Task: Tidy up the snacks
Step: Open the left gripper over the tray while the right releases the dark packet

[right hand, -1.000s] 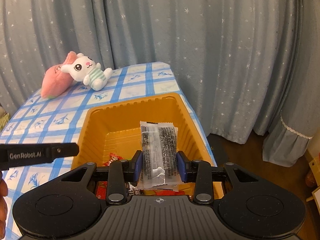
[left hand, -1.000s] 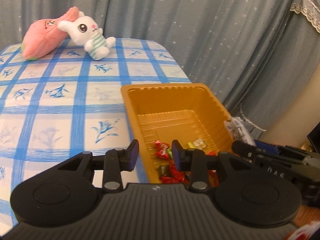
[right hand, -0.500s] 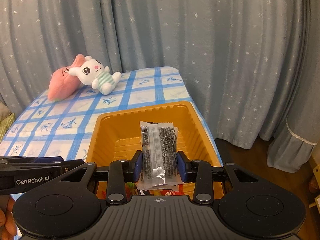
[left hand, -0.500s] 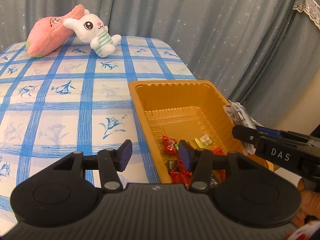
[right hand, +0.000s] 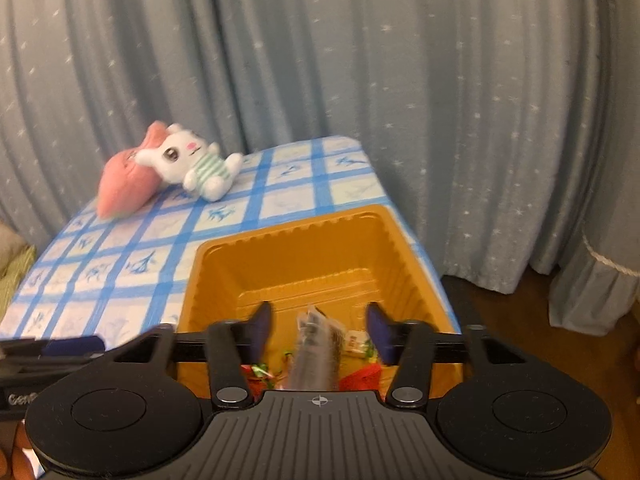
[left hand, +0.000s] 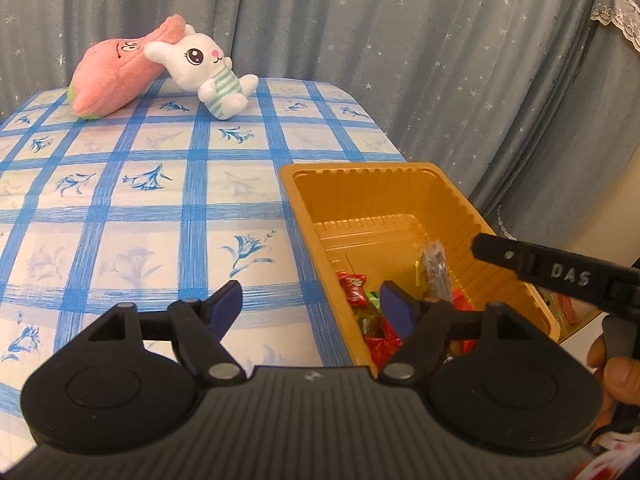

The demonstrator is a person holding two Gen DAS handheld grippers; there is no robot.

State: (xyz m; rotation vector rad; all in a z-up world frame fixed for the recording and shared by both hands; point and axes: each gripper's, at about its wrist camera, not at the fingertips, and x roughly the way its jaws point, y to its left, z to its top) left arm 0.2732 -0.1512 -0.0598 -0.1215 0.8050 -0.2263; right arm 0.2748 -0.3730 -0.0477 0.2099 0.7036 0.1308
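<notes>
An orange plastic tray (left hand: 448, 200) (right hand: 320, 256) sits at the table's right edge with several wrapped sweets (left hand: 354, 288) in its near end. A dark clear-wrapped snack pack (right hand: 316, 344) (left hand: 436, 268) drops blurred into the tray, free of both pads. Above the tray's near end my right gripper (right hand: 318, 330) has its jaws opening, the pack between them but untouched. My left gripper (left hand: 312, 306) straddles the tray's left wall, jaws opening with nothing between them. The right gripper's finger (left hand: 552, 268) reaches over the tray in the left wrist view.
A blue-checked tablecloth (left hand: 160, 200) covers the table. A pink plush (left hand: 116, 76) and a white bunny plush (left hand: 208, 76) lie at its far end. Starry grey curtains (right hand: 360, 80) hang behind and to the right. A hand (left hand: 620, 368) holds the right gripper.
My right gripper opened and the snack pack it held fell into the tray. My left gripper's jaws spread wider and its view shifted slightly toward the tray's left wall.
</notes>
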